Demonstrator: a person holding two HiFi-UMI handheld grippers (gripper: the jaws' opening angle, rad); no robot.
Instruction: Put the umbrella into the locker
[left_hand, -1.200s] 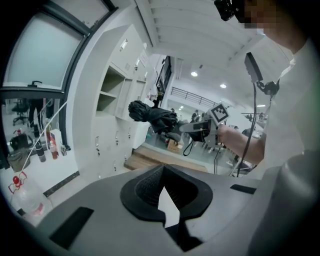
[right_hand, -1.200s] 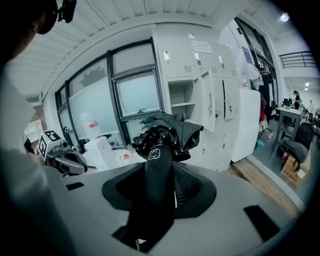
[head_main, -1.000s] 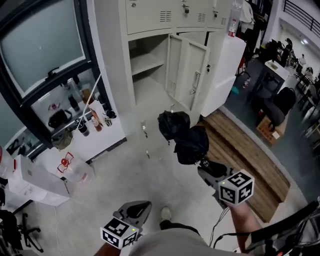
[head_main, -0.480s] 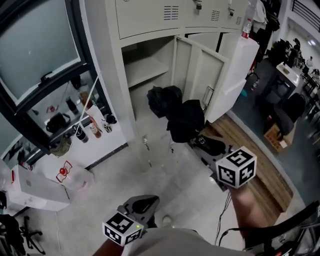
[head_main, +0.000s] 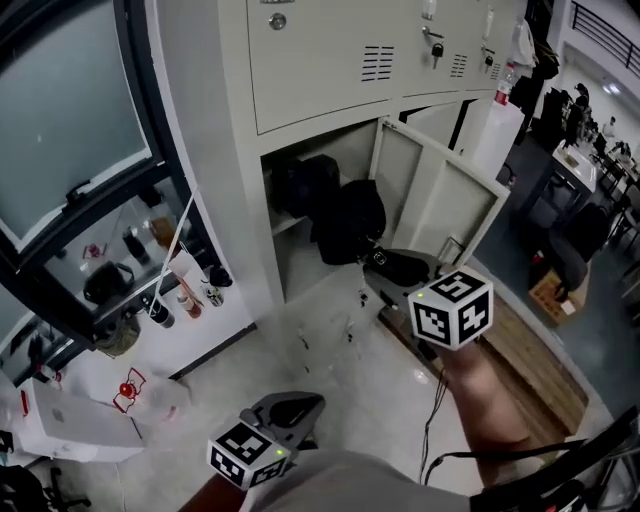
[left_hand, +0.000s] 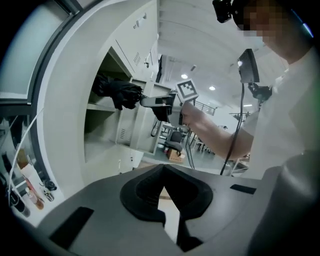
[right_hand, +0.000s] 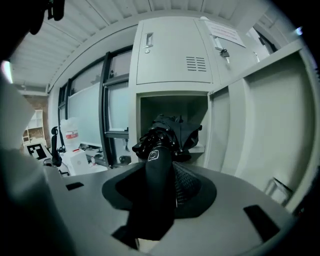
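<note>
At the bottom of the head view my left hand-held gripper (head_main: 297, 407) hangs low; only its own view shows its jaws closed together on nothing. Mid-frame, my right hand-held gripper (head_main: 383, 266) is clenched on the handle of the umbrella (head_main: 346, 220). Its own view shows the black grip, marked with a small square logo, pinched between the pads. The black canopy, loosely bunched and crumpled, sits in the mouth of the open locker (head_main: 320, 70) compartment, above its shelf, left of the open door (head_main: 440, 205).
</note>
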